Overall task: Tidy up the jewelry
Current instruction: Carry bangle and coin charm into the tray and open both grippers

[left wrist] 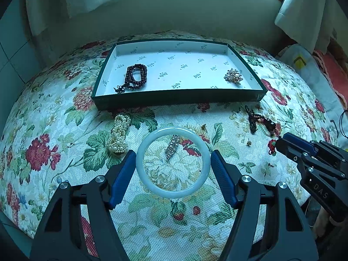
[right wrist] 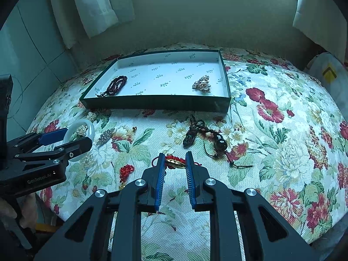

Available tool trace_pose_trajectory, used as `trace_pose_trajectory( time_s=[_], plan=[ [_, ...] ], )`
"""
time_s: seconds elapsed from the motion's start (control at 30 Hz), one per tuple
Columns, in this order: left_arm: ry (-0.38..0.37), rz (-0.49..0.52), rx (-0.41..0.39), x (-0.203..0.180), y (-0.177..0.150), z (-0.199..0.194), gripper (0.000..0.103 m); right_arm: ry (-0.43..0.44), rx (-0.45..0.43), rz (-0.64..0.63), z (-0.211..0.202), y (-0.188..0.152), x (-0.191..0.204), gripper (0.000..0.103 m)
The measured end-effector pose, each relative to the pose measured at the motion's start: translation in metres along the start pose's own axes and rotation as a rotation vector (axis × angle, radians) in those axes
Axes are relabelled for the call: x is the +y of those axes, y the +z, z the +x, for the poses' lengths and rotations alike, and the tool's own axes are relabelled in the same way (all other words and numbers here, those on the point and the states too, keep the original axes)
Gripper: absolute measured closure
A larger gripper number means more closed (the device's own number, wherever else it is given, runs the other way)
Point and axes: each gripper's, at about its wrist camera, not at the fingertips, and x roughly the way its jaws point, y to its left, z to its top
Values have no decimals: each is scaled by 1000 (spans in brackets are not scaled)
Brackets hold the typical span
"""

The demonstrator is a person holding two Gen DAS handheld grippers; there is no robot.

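Gripping a pale bangle (left wrist: pixel 173 162) across its width, the left gripper (left wrist: pixel 173 154) has its jaws clenched on the ring's two outer sides, holding it above the flowered cloth (left wrist: pixel 54 130) that covers the surface. Seen through the ring, a small sparkly clip (left wrist: pixel 172 146) lies on the cloth. Just left of the bangle sits a bunched pearl strand (left wrist: pixel 119 134).

Farther back rests a shallow green tray (left wrist: pixel 174 100) with a white printed lining. Inside it, a dark red bead string (left wrist: pixel 135 76) lies at the left end and a pearl brooch (left wrist: pixel 233 76) at the right end, well apart from each other.

The right gripper (right wrist: pixel 175 163) reaches low over the cloth, its jaws closed against a gold and red knotted charm (right wrist: pixel 174 162) that sits between the blue pads. Just ahead and to its right lies a black cord pendant (right wrist: pixel 220 143) with a dark round bead, its cord heaped near the tray's front wall. A tiny earring (right wrist: pixel 134 128) rests on the cloth between the clip and the cord.
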Motion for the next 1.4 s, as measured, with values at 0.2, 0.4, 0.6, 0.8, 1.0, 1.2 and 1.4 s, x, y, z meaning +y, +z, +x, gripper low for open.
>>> trace_pose_trajectory(
  time_s=[0.2, 0.4, 0.6, 0.8, 1.0, 1.2, 1.4],
  plan=[
    [-5, 6, -10, -3, 7, 0, 33, 5, -24, -6, -7, 8, 1, 84],
    [-14, 19, -35, -5, 22, 0, 33, 11, -61, -16, -10, 27, 4, 84],
    [-22, 30, -69, -8, 51, 7, 33, 15, -111, -26, -3, 61, 8, 84],
    [-11, 44, -104, -11, 91, 29, 33, 19, -137, -27, 27, 98, 8, 84],
    [13, 46, -96, -5, 122, 68, 33, 20, -139, -25, 67, 125, 4, 84],
    [40, 52, -63, 0, 132, 107, 33, 23, -109, -2, 109, 136, -5, 84],
    [38, 54, -13, 4, 126, 130, 33, 31, -60, -6, 130, 129, -8, 84]
  ],
)
